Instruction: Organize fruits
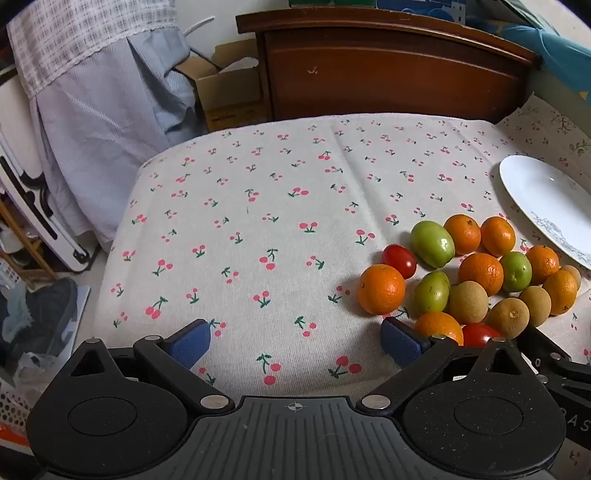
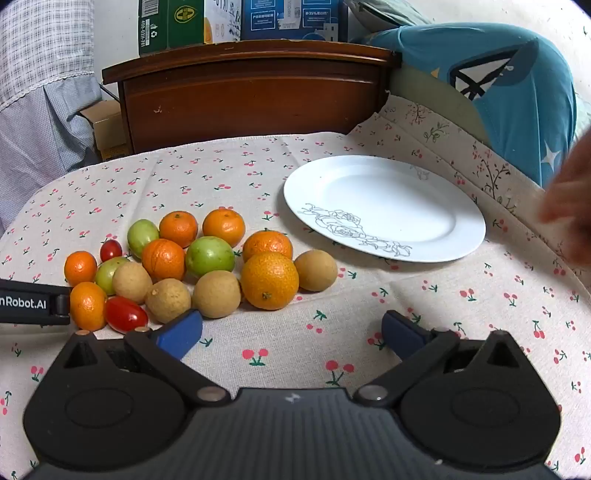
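Observation:
A pile of small fruit lies on the cherry-print cloth: several oranges point(image 2: 269, 280), green fruits point(image 2: 209, 256), tan longans point(image 2: 217, 294) and two red cherry tomatoes point(image 2: 125, 314). The pile also shows at the right of the left wrist view, with an orange point(image 1: 381, 289) nearest. An empty white plate point(image 2: 384, 206) with a line-drawn flower lies right of the pile; its rim shows in the left wrist view point(image 1: 546, 203). My left gripper point(image 1: 295, 341) is open and empty, left of the pile. My right gripper point(image 2: 291, 332) is open and empty, just in front of the pile.
A dark wooden headboard point(image 2: 251, 99) stands behind the table with boxes point(image 2: 240, 18) on top. A teal cushion point(image 2: 517, 92) lies at the back right. A blurred hand point(image 2: 569, 214) is at the right edge. Cloth-covered furniture point(image 1: 103, 92) and floor clutter are on the left.

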Tool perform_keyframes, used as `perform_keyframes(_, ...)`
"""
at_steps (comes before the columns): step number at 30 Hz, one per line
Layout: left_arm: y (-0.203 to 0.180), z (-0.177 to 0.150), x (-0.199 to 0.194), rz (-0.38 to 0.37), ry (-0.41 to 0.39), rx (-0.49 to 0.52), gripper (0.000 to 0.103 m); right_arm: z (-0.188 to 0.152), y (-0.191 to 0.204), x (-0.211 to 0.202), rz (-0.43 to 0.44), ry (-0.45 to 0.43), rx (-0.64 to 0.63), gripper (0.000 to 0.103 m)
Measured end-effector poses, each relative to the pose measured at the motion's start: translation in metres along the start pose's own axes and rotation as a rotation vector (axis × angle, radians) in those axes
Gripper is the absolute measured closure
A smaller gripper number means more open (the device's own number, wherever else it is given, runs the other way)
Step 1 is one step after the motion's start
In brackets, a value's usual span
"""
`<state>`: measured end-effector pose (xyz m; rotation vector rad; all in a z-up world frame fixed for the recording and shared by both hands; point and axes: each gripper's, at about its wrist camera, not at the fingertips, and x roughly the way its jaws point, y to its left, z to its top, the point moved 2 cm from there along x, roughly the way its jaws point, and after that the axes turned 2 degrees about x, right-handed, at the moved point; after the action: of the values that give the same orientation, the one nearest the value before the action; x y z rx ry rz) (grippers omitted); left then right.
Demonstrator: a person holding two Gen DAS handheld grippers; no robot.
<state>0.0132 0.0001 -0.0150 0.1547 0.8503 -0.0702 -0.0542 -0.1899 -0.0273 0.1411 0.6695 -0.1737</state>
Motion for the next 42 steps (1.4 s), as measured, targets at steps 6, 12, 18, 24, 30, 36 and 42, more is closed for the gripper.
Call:
perform_keyframes(6, 0.001, -0.005, 0.001, -0.010, 0.025, -0.014, 0.003, 0.000, 0.000, 0.000, 0.000, 0.001, 0.000, 0.001)
perform_keyframes(12, 0.001, -0.002, -0.004, -0.019, 0.059, -0.021, 0.003, 0.000, 0.000, -0.001, 0.000, 0.001, 0.000, 0.001)
perform_keyframes(18, 0.002, -0.002, -0.012, -0.021, 0.084, -0.024, 0.003, -0.001, 0.000, -0.003, -0.006, 0.002, 0.008, 0.001)
perform_keyframes(24, 0.005, 0.000, -0.019, -0.018, 0.112, -0.029, 0.003, 0.001, 0.002, -0.006, -0.008, 0.023, 0.001, 0.001)
perform_keyframes(30, 0.003, 0.003, -0.028, -0.019, 0.128, -0.020, 0.004, 0.007, 0.005, -0.010, 0.049, 0.158, -0.062, 0.001)
perform_keyframes(36, -0.002, 0.009, -0.042, -0.011, 0.130, -0.020, 0.003, 0.020, 0.009, -0.012, 0.034, 0.348, -0.060, 0.001)
perform_keyframes(42, -0.001, 0.016, -0.056, -0.013, 0.127, -0.042, 0.003, 0.034, 0.000, -0.028, 0.032, 0.332, -0.008, 0.001)
